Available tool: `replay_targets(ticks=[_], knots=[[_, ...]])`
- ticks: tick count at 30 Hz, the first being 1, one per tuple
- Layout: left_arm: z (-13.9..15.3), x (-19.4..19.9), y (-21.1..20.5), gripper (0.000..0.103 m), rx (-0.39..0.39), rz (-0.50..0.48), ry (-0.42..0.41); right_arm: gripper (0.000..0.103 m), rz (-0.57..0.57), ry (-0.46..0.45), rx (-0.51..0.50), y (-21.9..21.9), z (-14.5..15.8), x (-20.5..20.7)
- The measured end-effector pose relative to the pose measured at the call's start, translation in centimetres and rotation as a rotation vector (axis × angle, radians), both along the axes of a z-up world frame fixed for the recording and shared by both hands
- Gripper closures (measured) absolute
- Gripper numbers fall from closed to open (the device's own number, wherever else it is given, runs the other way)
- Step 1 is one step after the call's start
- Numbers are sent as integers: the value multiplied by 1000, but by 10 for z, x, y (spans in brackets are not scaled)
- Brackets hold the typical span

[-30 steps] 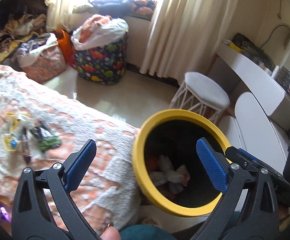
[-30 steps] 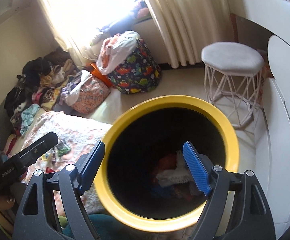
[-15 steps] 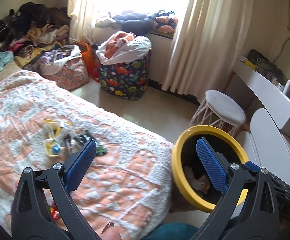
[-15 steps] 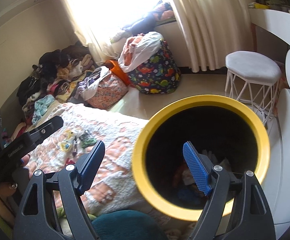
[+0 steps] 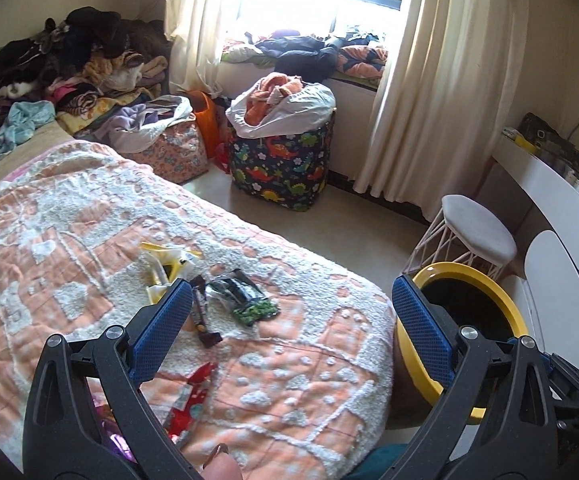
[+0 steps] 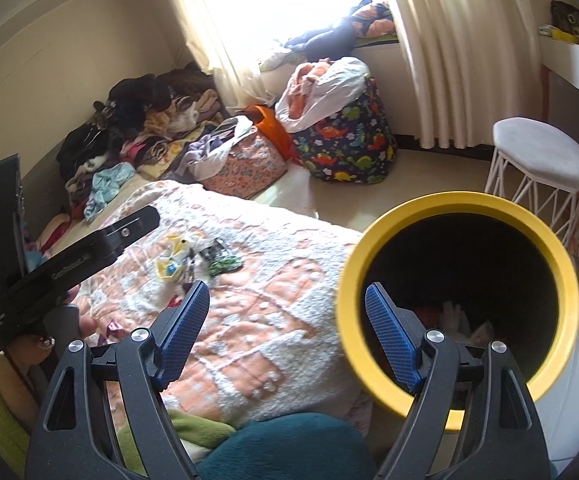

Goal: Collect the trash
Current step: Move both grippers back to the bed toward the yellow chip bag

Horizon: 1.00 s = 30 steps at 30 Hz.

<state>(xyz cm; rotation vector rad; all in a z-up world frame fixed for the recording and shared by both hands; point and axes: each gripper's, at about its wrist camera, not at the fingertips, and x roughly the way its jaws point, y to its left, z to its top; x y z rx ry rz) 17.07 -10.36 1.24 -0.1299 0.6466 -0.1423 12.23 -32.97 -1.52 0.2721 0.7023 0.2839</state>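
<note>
Several wrappers lie on the orange-and-white bedspread (image 5: pixel 69 240): a yellow-white wrapper (image 5: pixel 167 262), a dark brown bar wrapper (image 5: pixel 203 316), a black-and-green packet (image 5: pixel 245 296) and a red wrapper (image 5: pixel 189 396) near the bed's front edge. My left gripper (image 5: pixel 289 312) hangs open above them, holding nothing. The yellow-rimmed black bin (image 6: pixel 459 300) stands by the bed's corner with crumpled trash inside; its rim (image 5: pixel 469 272) also shows at the right of the left wrist view. My right gripper (image 6: pixel 287 320) is open and empty, between bed and bin. The wrappers (image 6: pixel 197 260) look small in that view.
A dinosaur-print bag (image 5: pixel 281 168) full of clothes and a floral bag (image 5: pixel 169 148) stand on the floor by the window. A white stool (image 5: pixel 473 236) and white desk (image 5: pixel 549 184) are at the right. A clothes pile (image 5: pixel 69 68) lies at the far left.
Both grippers have swung left, away from the bin mouth and toward the bed. The wrappers now sit between the left gripper's fingers in view; the bin has slid to the right.
</note>
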Motion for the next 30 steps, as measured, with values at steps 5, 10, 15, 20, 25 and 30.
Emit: replay_targets(ticks=[5,10,15,20,25,30], knots=[[-6,4,20,11,-12,40,20,25,56,3,-17,26,-2,4],[-12,10,41,11,-26,77,42,25,114,16,-46,55,-6,8],[-15,19,66,11,-43,117,60,25,169,41,-66,79,-11,14],[-20,27,90,11,-75,155,98,25,216,90,-71,103,-22,21],[-31,33,109,20,-109,171,144,25,264,125,-61,124,-30,29],[-47,40,123,35,-202,144,208,36,318,170,-54,145,-38,40]])
